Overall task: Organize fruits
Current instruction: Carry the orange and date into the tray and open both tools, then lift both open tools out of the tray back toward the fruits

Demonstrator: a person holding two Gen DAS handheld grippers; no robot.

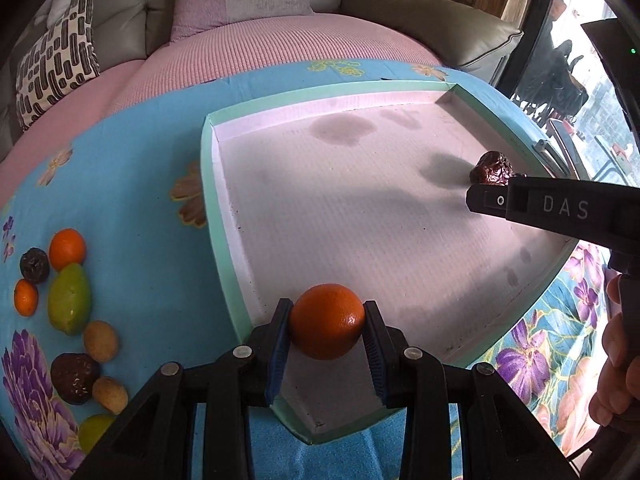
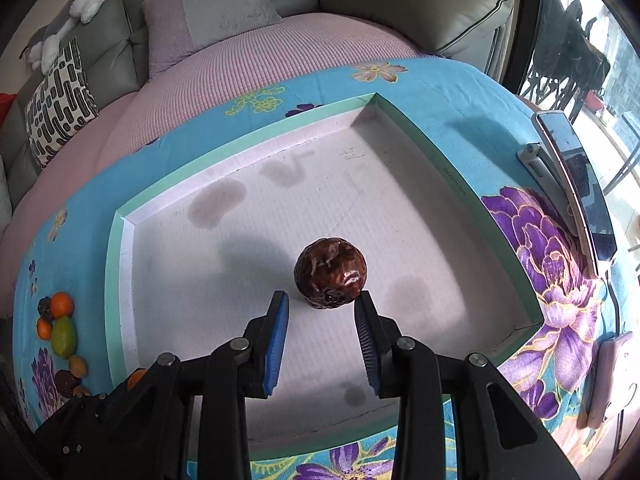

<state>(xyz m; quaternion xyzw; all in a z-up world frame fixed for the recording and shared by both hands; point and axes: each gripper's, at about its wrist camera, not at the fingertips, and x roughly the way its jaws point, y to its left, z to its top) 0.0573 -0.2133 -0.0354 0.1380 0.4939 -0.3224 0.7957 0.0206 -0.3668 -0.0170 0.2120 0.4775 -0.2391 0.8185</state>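
Note:
My left gripper (image 1: 326, 322) is shut on an orange (image 1: 326, 320), holding it just above the near left corner of a shallow white tray with a mint-green rim (image 1: 211, 200). My right gripper (image 2: 322, 300) is shut on a dark wrinkled fruit (image 2: 330, 274), pinched at the very fingertips low over the middle of the tray (image 2: 114, 280). In the left wrist view the same dark fruit (image 1: 491, 168) shows at the tip of the right gripper (image 1: 486, 200), over the tray's right side. The tray floor holds no other fruit, only grey stains.
A pile of loose fruit (image 1: 68, 296) lies on the blue flowered cloth left of the tray: oranges, green fruit, small brown ones, dark wrinkled ones. A phone on a stand (image 2: 572, 184) sits right of the tray. A person's hand (image 1: 616, 344) grips the right handle. A sofa stands behind.

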